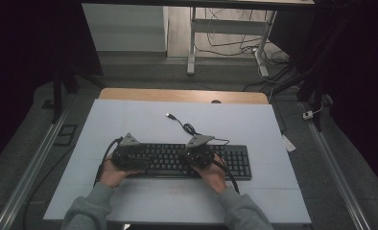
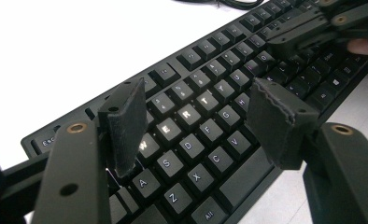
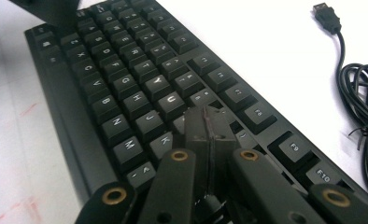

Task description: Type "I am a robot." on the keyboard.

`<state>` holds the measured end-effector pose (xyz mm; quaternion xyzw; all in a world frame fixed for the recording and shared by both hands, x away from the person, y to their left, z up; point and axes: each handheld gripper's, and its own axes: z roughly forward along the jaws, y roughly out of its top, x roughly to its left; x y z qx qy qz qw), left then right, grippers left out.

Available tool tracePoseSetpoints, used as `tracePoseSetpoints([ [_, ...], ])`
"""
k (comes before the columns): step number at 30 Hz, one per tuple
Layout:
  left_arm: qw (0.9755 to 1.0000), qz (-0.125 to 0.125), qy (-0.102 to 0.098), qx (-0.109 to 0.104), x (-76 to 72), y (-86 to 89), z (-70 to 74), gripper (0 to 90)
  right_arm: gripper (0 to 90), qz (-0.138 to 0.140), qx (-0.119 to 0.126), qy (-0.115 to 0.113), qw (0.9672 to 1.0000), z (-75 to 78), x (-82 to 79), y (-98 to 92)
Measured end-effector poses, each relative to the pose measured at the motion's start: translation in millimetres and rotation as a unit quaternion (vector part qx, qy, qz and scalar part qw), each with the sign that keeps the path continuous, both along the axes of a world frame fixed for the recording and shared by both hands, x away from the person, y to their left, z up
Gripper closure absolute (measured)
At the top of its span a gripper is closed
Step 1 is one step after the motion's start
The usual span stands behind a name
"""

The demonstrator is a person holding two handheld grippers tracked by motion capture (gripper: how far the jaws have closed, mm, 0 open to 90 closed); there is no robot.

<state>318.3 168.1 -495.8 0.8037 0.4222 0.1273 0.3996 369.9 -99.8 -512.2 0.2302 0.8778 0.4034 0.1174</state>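
Both claws (image 1: 129,158) above the keyboard (image 1: 235,160)

left claw (image 2: 196,126) jaws apart, low | right claw (image 3: 209,133) jaws pressed together, tilted down

We note the keyboard (image 3: 140,88) keys beneath the right gripper (image 3: 209,126) hidden; the cable (image 3: 359,93) runs off-frame.
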Motion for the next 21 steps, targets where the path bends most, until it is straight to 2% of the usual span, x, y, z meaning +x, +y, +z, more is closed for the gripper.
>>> tracePoseSetpoints([
  [10,1.0,0.0,0.001,0.002,-0.1,-0.3,-1.4,36.9,89.4,-0.004,-0.008,-0.004,0.9999,-2.1,6.4,1.3],
  [21,1.0,-0.002,0.003,0.006,-0.3,-1.1,-2.2,36.5,89.5,-0.007,-0.01,0.008,0.9999,-6.1,9.2,2.4],
])
